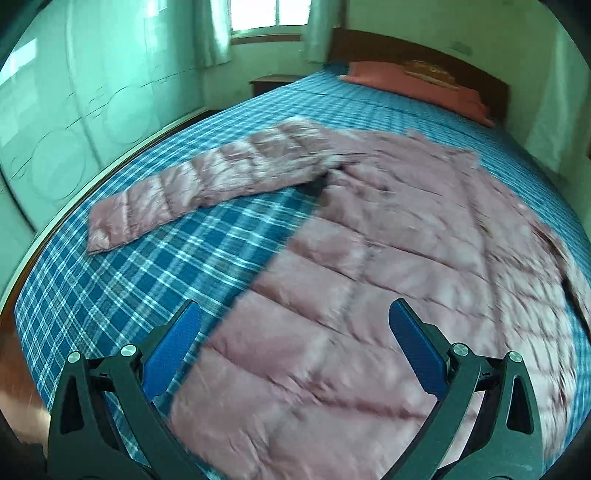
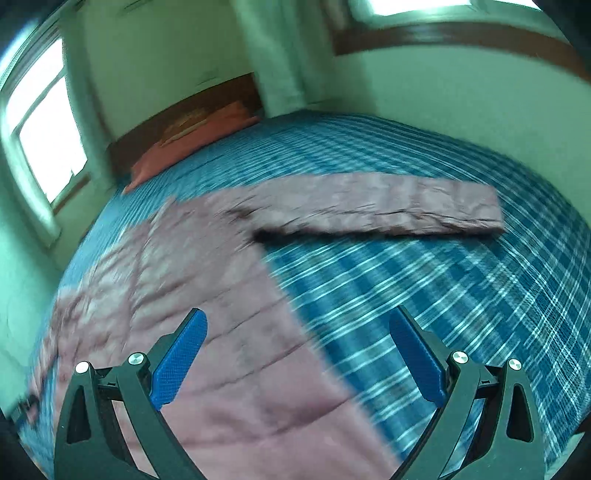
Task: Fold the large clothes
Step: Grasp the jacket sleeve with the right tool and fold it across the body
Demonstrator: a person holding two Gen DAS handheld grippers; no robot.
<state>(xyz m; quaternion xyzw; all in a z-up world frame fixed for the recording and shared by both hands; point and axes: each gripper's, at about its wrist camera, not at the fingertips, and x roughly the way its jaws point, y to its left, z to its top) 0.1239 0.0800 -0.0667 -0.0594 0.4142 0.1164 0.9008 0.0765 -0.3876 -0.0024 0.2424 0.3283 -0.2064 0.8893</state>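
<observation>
A pink quilted down jacket (image 1: 388, 251) lies spread flat on the blue plaid bed (image 1: 129, 280). In the left wrist view one sleeve (image 1: 207, 181) stretches out to the left. My left gripper (image 1: 295, 317) hovers open over the jacket's lower body, its blue pads wide apart with nothing between them. In the right wrist view the jacket (image 2: 192, 280) fills the lower left and its other sleeve (image 2: 384, 206) runs out to the right. My right gripper (image 2: 297, 325) is open above the jacket's side edge, holding nothing. Both views are motion-blurred.
A red pillow (image 1: 417, 85) and a dark wooden headboard (image 1: 424, 55) sit at the bed's far end. A nightstand (image 1: 273, 83) stands beside the bed under a curtained window (image 1: 269, 14). A pale wardrobe (image 1: 74, 110) lines the left. Another window (image 2: 44, 129) is in the right wrist view.
</observation>
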